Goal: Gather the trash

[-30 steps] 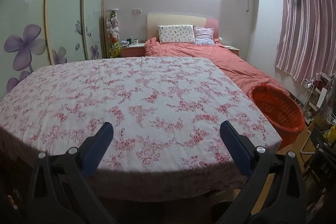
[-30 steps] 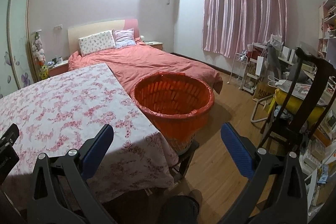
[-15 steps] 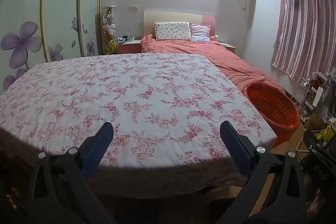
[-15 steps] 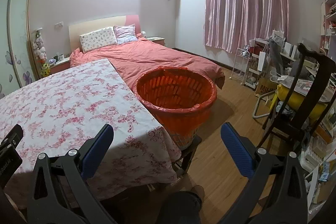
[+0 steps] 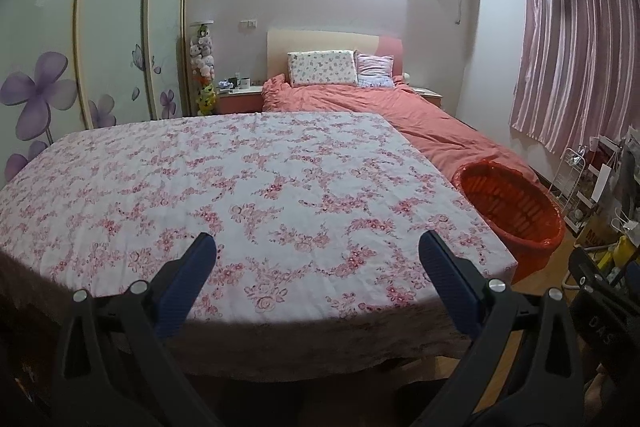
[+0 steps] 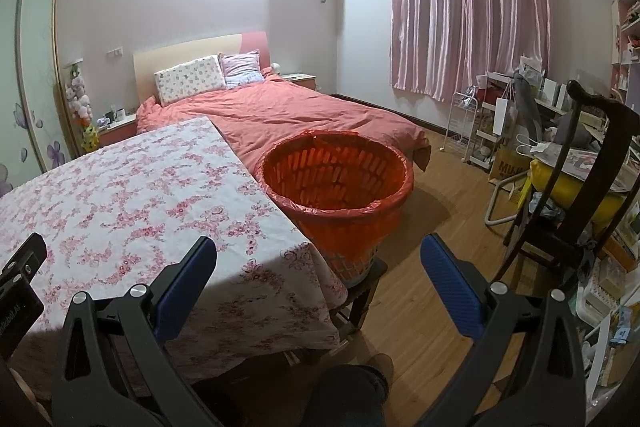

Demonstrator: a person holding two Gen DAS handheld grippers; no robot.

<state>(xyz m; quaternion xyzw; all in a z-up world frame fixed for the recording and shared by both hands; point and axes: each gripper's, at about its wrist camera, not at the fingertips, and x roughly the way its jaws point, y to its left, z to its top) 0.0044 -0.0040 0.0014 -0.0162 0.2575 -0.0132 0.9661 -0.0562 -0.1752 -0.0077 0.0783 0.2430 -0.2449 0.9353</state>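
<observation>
The room comes first: a bed (image 6: 280, 111) with a salmon cover runs back to the headboard, pink curtains (image 6: 468, 3) hang on the right, and a wardrobe (image 5: 100, 27) with painted purple flowers fills the left wall. In front of both cameras stands a table (image 5: 248, 187) under a white cloth with a red flower print. Its top looks bare in both views; no scrap, wrapper or other piece of trash shows on it.

Just beside the table's right edge sits the orange basket (image 6: 336, 183), lined with a red bag, raised on a low stool. It stands upright, mouth facing the ceiling, its long axis vertical, so anything dropped from above should fall straight in. On the far right a dark chair (image 6: 580, 187) and cluttered shelves crowd the floor.

The left gripper (image 5: 316, 255) hovers over the near edge of the table, jaws spread wide and holding nothing. The right gripper (image 6: 318, 255) hangs near the table corner, looking toward the basket, also released and empty.

With no trash in sight, the step in hand seems to be searching. It would be done well by sweeping the cameras slowly over the floor, the bed and the cluttered side, keeping the jaws wide and the basket's place in mind. Whether trash lies under the table or behind the chair cannot be told.
</observation>
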